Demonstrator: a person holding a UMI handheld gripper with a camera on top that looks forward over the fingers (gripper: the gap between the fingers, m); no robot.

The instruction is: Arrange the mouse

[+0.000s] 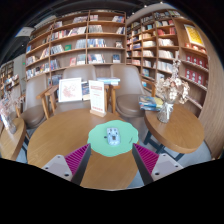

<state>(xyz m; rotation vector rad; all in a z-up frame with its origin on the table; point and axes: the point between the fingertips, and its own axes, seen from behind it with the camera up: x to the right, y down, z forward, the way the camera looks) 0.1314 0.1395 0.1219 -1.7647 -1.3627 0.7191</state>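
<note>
A small white mouse (113, 137) lies on a light green mouse mat (112, 139) on a round wooden table (60, 135). My gripper (112, 163) hovers over the table's near side, open, with its two pink-padded fingers (74, 158) spread wide. Mouse and mat sit just ahead of the fingertips, in line with the gap between them. Nothing is held.
Upright display boards (97, 96) and a white card (70, 90) stand at the table's far side. A vase of flowers (166, 100) stands on a second table to the right. Chairs (48, 100) and tall bookshelves (85, 40) ring the room.
</note>
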